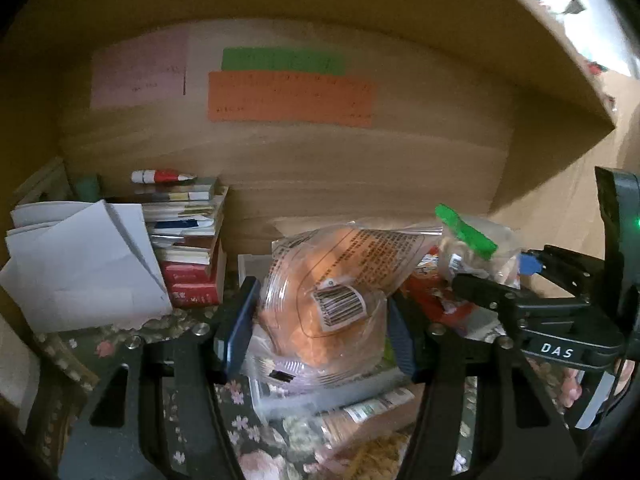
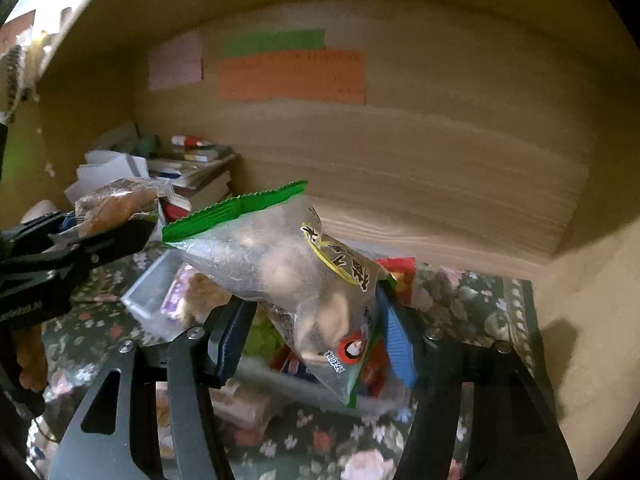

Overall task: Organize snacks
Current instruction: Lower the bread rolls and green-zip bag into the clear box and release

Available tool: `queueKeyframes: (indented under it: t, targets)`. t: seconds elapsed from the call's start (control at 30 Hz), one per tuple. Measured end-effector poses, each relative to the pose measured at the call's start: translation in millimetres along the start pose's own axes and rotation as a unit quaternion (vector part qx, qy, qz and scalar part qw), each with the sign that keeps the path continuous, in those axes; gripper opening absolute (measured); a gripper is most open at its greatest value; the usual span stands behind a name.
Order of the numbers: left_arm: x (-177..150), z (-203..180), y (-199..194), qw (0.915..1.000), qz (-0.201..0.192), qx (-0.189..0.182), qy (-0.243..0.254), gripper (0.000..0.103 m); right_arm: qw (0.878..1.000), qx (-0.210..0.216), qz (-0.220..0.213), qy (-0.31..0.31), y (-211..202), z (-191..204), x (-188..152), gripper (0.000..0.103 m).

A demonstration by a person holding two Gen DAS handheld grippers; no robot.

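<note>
My left gripper (image 1: 320,324) is shut on a clear bag of orange snacks (image 1: 320,280) with a barcode label, held up off the table. My right gripper (image 2: 312,336) is shut on a clear bag with a green top edge (image 2: 280,256) that holds pale round snacks. Each gripper also shows in the other's view: the right gripper (image 1: 492,276) with its green-topped bag (image 1: 468,236) at the right, the left gripper (image 2: 88,226) with its orange bag (image 2: 116,204) at the left. Below both bags sits a clear plastic bin (image 2: 150,286) with several snack packs in it.
A floral cloth (image 2: 472,300) covers the table inside a wooden alcove. A stack of books (image 1: 192,248) and loose white papers (image 1: 80,264) fill the back left corner. Coloured notes (image 1: 288,96) are stuck on the back wall. More snack packs (image 1: 372,412) lie near the bin.
</note>
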State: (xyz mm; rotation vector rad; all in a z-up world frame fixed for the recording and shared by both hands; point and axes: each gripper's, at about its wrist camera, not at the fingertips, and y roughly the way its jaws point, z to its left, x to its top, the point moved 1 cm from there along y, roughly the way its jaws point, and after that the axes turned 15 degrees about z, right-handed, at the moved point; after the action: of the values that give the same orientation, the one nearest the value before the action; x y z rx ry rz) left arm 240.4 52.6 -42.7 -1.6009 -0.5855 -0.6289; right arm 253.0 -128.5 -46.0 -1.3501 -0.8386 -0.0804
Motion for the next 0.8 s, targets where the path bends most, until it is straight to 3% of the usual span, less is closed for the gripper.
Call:
queueKeyframes:
  t: [0.4, 0.5, 0.6, 0.8]
  targets:
    - [17.5, 10.7, 62.0, 0.9987, 0.050, 0.004, -0.001, 0.060, 0.999, -0.011, 0.052, 0.002, 56.3, -7.1, 29.8, 0.058]
    - [18.3, 7.9, 64.1, 0.9981, 0.062, 0.004, 0.003, 0.061, 0.998, -0.009, 0.056, 0.002, 58.6, -8.0, 30.0, 0.060]
    - [17.7, 1.9, 59.0, 0.9982, 0.058, 0.003, 0.013, 0.071, 0.999, -0.012, 0.051, -0.004, 53.5, -5.8, 29.2, 0.061]
    - [14.9, -3.6, 31.6, 0.9994, 0.033, -0.007, 0.011, 0.079, 1.000, -0.009, 0.020, -0.010, 24.2, -2.9, 22.3, 0.074]
